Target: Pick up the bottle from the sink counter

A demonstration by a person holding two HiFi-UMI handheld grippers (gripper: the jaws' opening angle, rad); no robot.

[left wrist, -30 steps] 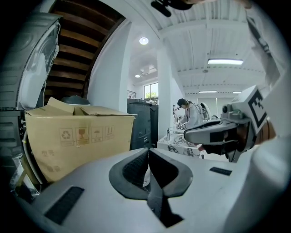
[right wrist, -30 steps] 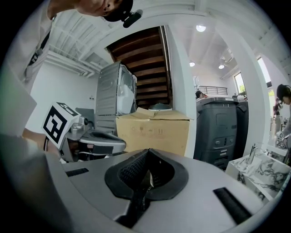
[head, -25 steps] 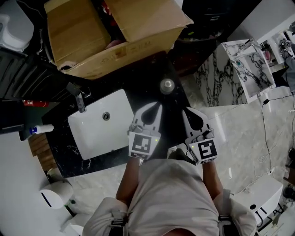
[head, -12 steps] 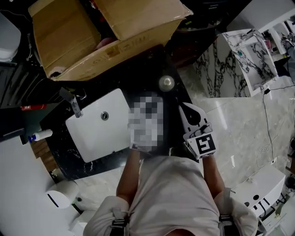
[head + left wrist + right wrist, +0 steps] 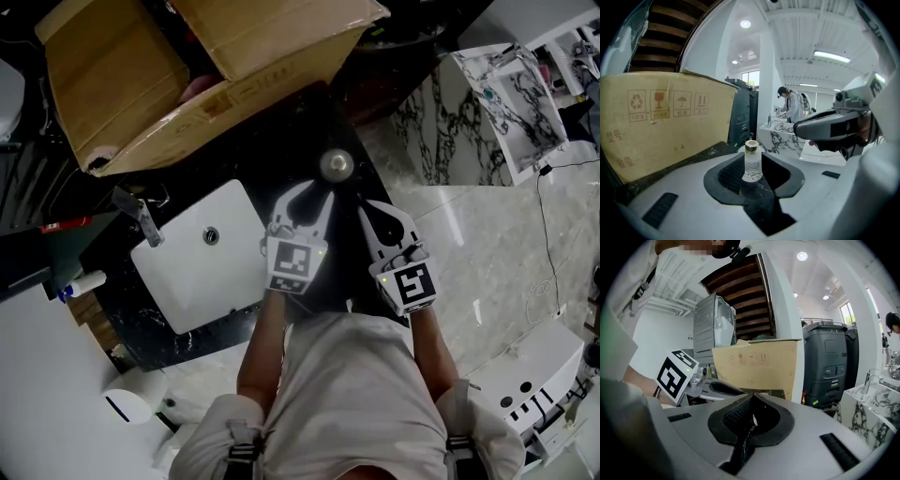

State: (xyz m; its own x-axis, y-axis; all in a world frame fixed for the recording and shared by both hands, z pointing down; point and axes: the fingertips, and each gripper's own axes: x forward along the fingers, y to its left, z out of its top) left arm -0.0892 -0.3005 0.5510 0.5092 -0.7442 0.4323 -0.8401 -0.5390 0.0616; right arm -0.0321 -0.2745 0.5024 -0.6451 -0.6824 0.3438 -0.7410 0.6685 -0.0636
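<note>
bottle point(image 5: 752, 161) stands upright on the dark counter point(image 5: 281, 150), a small clear one with a gold cap; what is inside it is hard to make out. from the head view only its round top shows. it stands just past the tips of the left gripper point(image 5: 317, 191), at about 1 o'clock from them, not touched. the jaws of this gripper are a little apart and opening, with the bottle in line with the gap between them. the right gripper point(image 5: 372, 213) is at 3 o'clock of the left one, its jaws closed together on nothing. the white sink point(image 5: 202, 258) lies at 8 o'clock from the bottle, the cardboard box point(image 5: 141, 84) at 11 o'clock, cut off by the top edge.
</note>
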